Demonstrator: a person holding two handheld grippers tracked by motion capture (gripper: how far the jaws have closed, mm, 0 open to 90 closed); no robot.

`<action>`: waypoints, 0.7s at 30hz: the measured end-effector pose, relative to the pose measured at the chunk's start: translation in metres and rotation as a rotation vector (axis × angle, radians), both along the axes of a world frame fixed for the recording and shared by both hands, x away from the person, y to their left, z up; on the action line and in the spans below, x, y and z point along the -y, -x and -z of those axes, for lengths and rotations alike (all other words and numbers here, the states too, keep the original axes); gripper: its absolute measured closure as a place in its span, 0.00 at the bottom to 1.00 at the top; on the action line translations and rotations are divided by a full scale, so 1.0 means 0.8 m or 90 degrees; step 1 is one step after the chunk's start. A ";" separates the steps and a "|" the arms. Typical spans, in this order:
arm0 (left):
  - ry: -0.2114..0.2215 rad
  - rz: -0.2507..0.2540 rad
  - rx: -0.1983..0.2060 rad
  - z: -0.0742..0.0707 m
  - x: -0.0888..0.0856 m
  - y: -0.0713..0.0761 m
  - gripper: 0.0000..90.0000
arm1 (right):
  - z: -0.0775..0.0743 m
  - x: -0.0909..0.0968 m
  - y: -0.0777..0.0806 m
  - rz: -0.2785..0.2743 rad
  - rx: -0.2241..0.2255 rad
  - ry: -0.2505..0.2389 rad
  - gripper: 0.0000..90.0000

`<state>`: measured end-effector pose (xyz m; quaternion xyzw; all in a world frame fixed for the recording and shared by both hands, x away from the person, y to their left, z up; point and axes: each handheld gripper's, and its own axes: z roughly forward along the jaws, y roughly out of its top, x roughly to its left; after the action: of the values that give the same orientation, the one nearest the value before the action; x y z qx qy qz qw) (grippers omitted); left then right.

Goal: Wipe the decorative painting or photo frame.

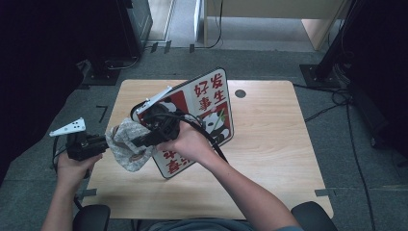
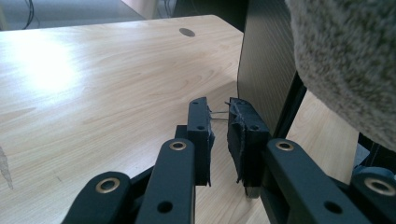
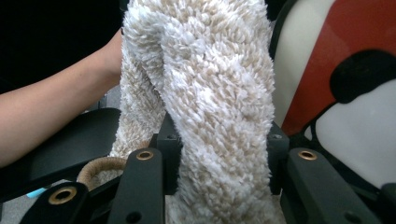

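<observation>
Wooden table point(image 1: 269, 144) on grey carpet. Left gripper point(image 1: 103, 142) at lower left, jaws nearly closed with nothing between them, tips beside the fluffy beige sock point(image 1: 126, 144). Right gripper point(image 1: 144, 139), centre frame, clamps that sock, in front of a tilted red panda sign point(image 1: 214, 103).

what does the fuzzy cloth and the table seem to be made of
Fuzzy cloth: looks like soft chenille or microfibre, cream and beige, with a shaggy matte pile of short tufts. Table: looks like pale wood-grain laminate, smooth and slightly glossy, since a bright glare shows on it; solid wood cannot be ruled out.
</observation>
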<state>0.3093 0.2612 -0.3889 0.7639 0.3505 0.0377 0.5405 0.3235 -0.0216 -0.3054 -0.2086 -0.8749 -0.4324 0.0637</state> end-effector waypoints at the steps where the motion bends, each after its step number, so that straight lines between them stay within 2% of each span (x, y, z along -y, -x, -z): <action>1: -0.001 0.000 0.001 0.000 0.000 0.000 0.88 | 0.001 0.000 0.000 0.000 -0.003 0.002 0.70; 13: -0.003 0.010 0.001 0.000 0.003 0.001 0.88 | 0.015 0.004 0.003 -0.003 -0.001 -0.002 0.70; 21: 0.000 0.009 0.003 0.000 0.003 0.001 0.87 | 0.026 0.006 0.005 -0.003 -0.013 0.004 0.70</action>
<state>0.3085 0.2588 -0.3889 0.7666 0.3437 0.0353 0.5413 0.3198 -0.0264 -0.3259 -0.2111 -0.8761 -0.4272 0.0732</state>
